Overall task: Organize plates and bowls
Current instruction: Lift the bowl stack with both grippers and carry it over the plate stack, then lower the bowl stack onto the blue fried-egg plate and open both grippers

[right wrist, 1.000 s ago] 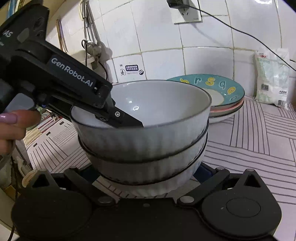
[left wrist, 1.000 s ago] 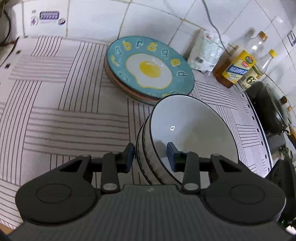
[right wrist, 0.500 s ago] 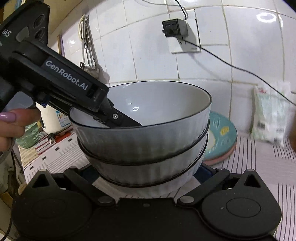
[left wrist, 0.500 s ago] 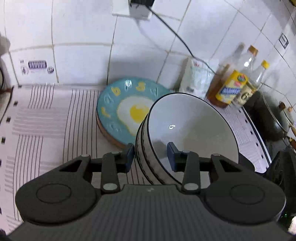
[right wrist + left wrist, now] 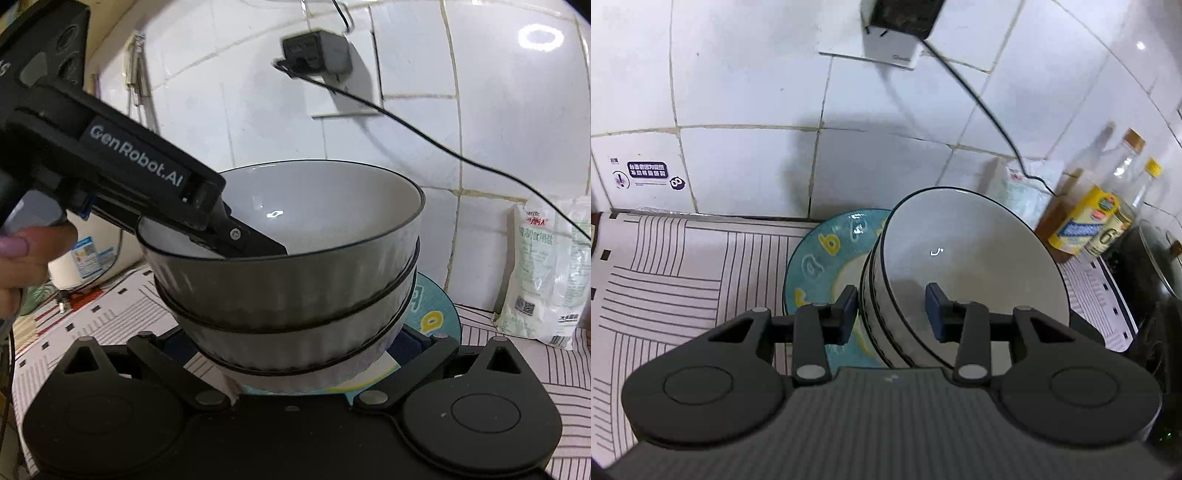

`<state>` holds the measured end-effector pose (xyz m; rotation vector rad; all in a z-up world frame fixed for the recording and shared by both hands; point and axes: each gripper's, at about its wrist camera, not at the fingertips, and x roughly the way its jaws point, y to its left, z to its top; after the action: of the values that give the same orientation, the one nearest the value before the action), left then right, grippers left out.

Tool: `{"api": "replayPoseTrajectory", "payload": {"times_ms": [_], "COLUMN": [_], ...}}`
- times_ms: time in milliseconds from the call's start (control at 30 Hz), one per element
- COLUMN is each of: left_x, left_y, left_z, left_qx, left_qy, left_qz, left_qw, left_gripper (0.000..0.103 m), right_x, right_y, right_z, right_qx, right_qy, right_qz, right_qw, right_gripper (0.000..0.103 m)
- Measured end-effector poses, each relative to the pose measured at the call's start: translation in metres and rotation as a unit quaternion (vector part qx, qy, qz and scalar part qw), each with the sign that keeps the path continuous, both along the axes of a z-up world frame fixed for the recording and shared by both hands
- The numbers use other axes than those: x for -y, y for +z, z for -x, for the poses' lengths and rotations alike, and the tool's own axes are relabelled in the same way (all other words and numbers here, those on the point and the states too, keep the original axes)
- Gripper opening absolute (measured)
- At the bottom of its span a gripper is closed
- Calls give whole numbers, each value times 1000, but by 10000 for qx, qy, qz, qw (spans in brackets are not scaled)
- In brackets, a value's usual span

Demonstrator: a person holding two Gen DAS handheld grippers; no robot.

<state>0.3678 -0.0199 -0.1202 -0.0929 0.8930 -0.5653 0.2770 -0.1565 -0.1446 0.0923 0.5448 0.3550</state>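
On my left, the left gripper (image 5: 891, 309) is clamped on the near wall of the stacked bowls (image 5: 975, 273), one finger outside, one inside the top bowl. The stack hangs over the blue egg-print plate (image 5: 827, 254) at the counter's (image 5: 676, 266) back edge by the tiled wall. My right gripper (image 5: 295, 343) brackets the stack's base; I cannot tell whether its fingers touch. Bottles (image 5: 1086, 218) stand right.

Cool indoor light from above; a ring lamp glares off the wall tiles (image 5: 541, 37). Soft shadows fall behind the socket adapter (image 5: 901, 16). Motion blur smears it; fisheye bends edges.
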Motion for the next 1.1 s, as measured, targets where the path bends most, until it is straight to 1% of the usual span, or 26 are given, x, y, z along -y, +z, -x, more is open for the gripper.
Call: {"api": "replayPoseTrajectory", "payload": {"times_ms": [133, 267, 400, 600, 733, 900, 1033, 1100], "left_x": [5, 6, 9, 14, 17, 11, 11, 12], "left_y": [-8, -13, -19, -29, -35, -40, -40, -36], "left_z": [-6, -17, -23, -29, -29, -34, -35, -34], "left_qx": [160, 43, 14, -74, -91, -283, -410, -474], "left_qy": [94, 180, 210, 293, 280, 445, 597, 712], "left_qz": [-35, -26, -65, -135, -173, 11, 12, -22], "left_qw": [9998, 9998, 9998, 9995, 9994, 9986, 9974, 9963], "left_gripper": [38, 38, 38, 37, 37, 38, 38, 37], "right_x": [5, 5, 5, 4, 6, 0, -1, 0], "right_y": [-7, -13, -20, -30, -35, -38, -42, -42], "right_z": [-16, -27, -31, -40, -42, -43, -42, -44], "right_qx": [-103, -194, -227, -292, -439, -377, -275, -363], "right_qy": [20, 46, -10, -105, -88, -114, -103, -159], "right_qz": [16, -33, -64, -163, -253, -100, -112, -188], "right_qw": [9999, 9998, 9997, 9994, 9987, 9992, 9995, 9990], "right_gripper": [103, 103, 103, 103, 103, 103, 103, 103]}}
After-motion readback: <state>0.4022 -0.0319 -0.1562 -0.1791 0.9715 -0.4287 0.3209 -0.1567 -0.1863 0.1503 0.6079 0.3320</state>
